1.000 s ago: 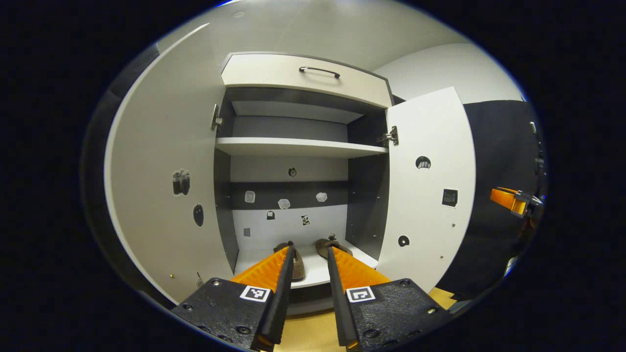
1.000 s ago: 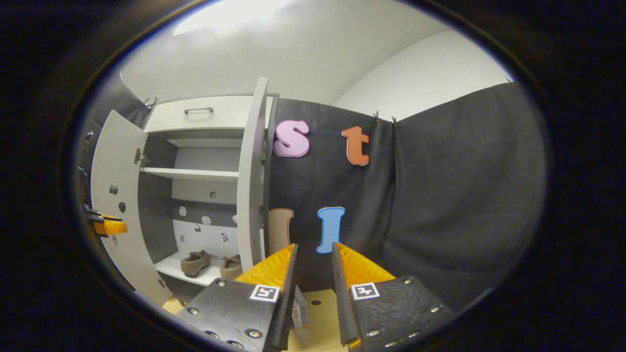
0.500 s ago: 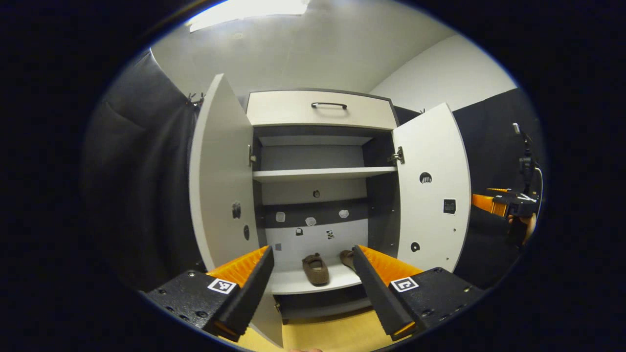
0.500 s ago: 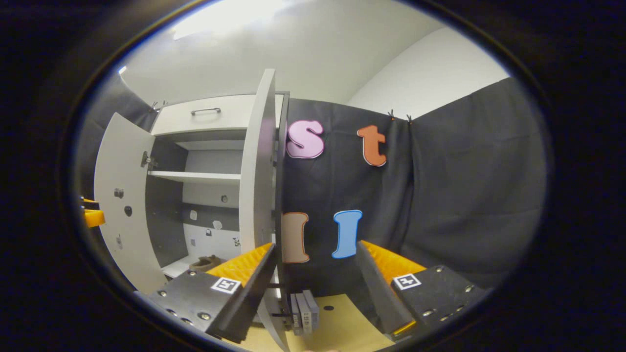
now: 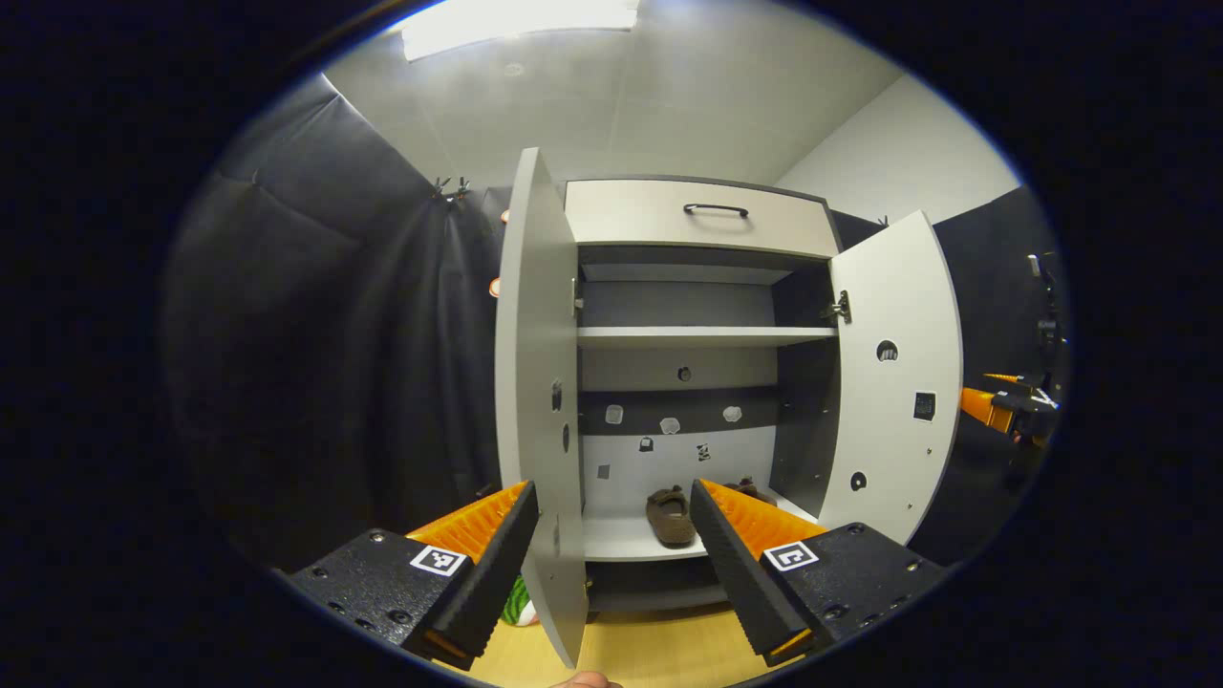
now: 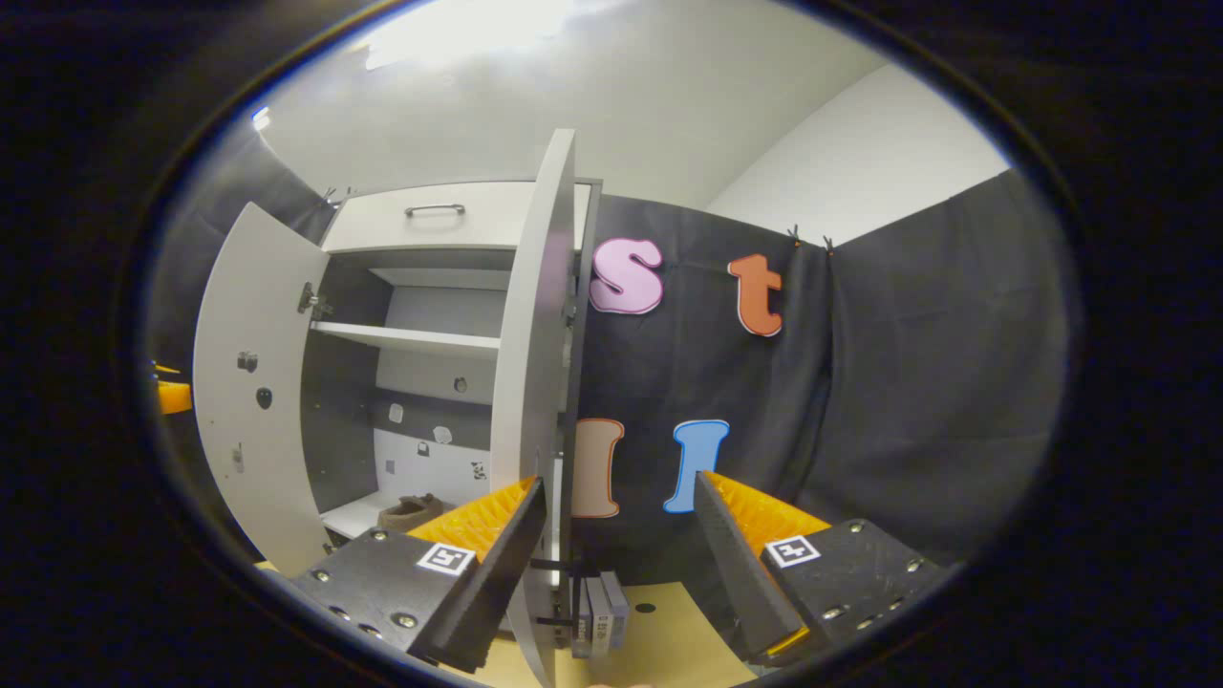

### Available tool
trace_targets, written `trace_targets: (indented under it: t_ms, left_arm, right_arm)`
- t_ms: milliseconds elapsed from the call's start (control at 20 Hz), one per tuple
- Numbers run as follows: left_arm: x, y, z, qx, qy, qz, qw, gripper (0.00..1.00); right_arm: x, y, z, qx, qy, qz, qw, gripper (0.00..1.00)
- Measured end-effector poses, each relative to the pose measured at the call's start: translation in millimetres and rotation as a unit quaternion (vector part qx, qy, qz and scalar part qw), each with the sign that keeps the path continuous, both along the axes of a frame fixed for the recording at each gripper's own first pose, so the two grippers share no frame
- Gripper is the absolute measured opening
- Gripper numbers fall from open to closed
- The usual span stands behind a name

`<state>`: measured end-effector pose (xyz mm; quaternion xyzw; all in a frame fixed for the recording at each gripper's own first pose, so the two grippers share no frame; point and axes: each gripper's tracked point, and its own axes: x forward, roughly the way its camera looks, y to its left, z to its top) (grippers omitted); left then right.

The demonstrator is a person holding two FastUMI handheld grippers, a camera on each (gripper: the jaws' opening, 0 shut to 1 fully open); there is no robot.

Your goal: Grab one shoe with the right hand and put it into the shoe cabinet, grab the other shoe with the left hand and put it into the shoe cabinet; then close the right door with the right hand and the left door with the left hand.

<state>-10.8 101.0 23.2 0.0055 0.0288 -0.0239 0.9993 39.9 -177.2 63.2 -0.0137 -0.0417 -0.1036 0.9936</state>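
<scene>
A white two-door shoe cabinet (image 5: 702,215) with a dark-lined interior is standing open against the booth's black cloth wall (image 5: 315,363), under a pale ceiling and a bright ceiling light (image 5: 516,14) at 12 o'clock in the left gripper view. A pale wood-toned floor (image 5: 659,650) is showing at 6 o'clock. Two brown fabric shoes are sitting side by side on the white bottom shelf (image 5: 621,540): one shoe (image 5: 671,514) is lying in plain sight, while the second shoe (image 5: 750,490) is peeking out at its 3 o'clock, partly hidden behind a finger.

The left gripper (image 5: 611,559) is hanging released, its jaws spread wide on either side of the edge of the white left door (image 5: 540,382), which is swung out toward the camera. The white right door (image 5: 893,382) is standing open at 3 o'clock, dotted with small stickers.

In the right gripper view, the right gripper (image 6: 621,554) is likewise hanging released, fingers parted around the edge-on right door (image 6: 535,382). What may be a few small grey boxes (image 6: 597,621) are resting on the floor near 6 o'clock, though the view there is poor. The top drawer's dark metal handle (image 5: 715,208) is facing forward.
</scene>
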Motion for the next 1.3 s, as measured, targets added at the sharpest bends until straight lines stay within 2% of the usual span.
trace_targets:
  t_ms: [100, 150, 200, 650, 700, 800, 950, 1000, 1150, 1200, 1300]
  left_arm:
    - [-3, 12, 3, -0.002, -0.001, 0.014, 1.0, 0.97]
    - [-4, 14, 4, -0.002, -0.001, 0.02, 1.0, 0.97]
    - [-5, 17, 5, -0.004, -0.002, 0.024, 1.0, 0.99]
    - [-11, 47, -1, -0.017, 0.002, 0.066, 0.998, 0.98]
    - [-13, 52, -2, -0.017, 0.001, 0.072, 0.997, 0.97]
    - [-16, 59, -1, -0.016, 0.001, 0.082, 0.996, 0.94]
    - [-20, 67, -2, -0.017, 0.002, 0.093, 0.995, 0.96]
    - [-20, 69, -3, -0.018, 0.003, 0.096, 0.995, 0.92]
    - [-22, 78, -6, -0.017, 0.006, 0.107, 0.994, 0.92]
    - [-23, 81, -6, -0.017, 0.006, 0.11, 0.994, 0.96]
    - [-25, 87, -8, -0.018, 0.008, 0.117, 0.993, 0.96]
  right_arm:
    - [2, 9, -1, 0.011, 0.001, 0.015, 1.0, 0.95]
    - [3, 14, -2, 0.016, 0.002, 0.025, 1.0, 0.89]
    - [5, 18, -2, 0.017, 0.004, 0.033, 0.999, 0.89]
    - [19, 60, 1, 0.016, 0.007, 0.087, 0.996, 0.89]
    - [22, 63, 1, 0.015, 0.008, 0.092, 0.996, 0.95]
    - [25, 69, 1, 0.015, 0.009, 0.101, 0.995, 0.95]
    - [27, 71, 0, 0.017, 0.009, 0.114, 0.993, 0.95]
    - [29, 73, 0, 0.017, 0.009, 0.119, 0.993, 0.95]
    - [34, 74, 0, 0.011, 0.011, 0.126, 0.992, 0.95]
    - [37, 74, 0, 0.011, 0.011, 0.129, 0.992, 0.95]
    - [38, 74, -2, 0.014, 0.013, 0.138, 0.99, 0.95]
